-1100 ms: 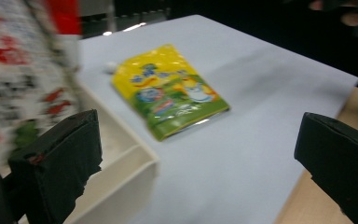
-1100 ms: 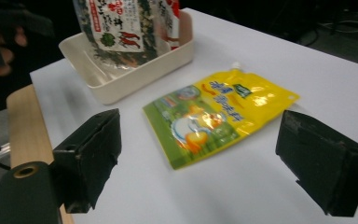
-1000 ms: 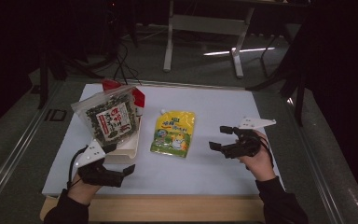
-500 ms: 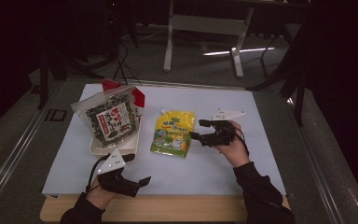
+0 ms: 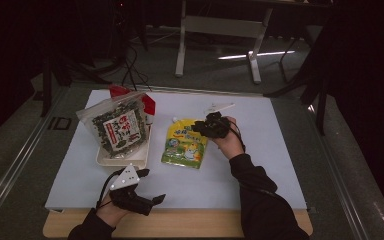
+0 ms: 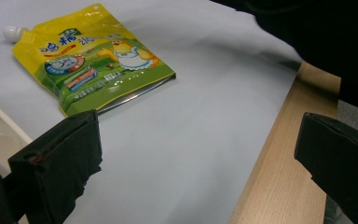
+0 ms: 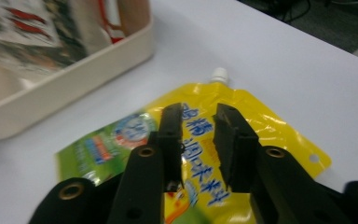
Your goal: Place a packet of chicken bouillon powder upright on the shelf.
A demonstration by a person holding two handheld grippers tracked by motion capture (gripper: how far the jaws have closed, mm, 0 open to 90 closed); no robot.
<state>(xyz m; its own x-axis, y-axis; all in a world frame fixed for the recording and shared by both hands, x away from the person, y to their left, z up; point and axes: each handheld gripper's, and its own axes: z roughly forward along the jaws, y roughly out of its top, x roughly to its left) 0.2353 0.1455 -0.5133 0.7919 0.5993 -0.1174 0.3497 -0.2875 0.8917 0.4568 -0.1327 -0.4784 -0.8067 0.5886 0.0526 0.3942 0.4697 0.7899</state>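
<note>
Yellow spout pouch (image 7: 242, 135) lies flat on the white table cover (image 5: 260, 165), just beside the cream tray (image 5: 125, 159). Right gripper (image 7: 198, 122) poised over its upper half, jaws narrowly parted, gripping nothing. Left gripper (image 6: 196, 154) wide open near the table edge. Pouch probably soft, glossy, slippery; a flat top corner likely grips best.

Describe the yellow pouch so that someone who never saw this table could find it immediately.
On the white table, look just right of the cream tray that holds a bag of dark snacks. The pouch lies flat there, under the right hand-held gripper. It alone is yellow and green, with a small white spout.
</note>
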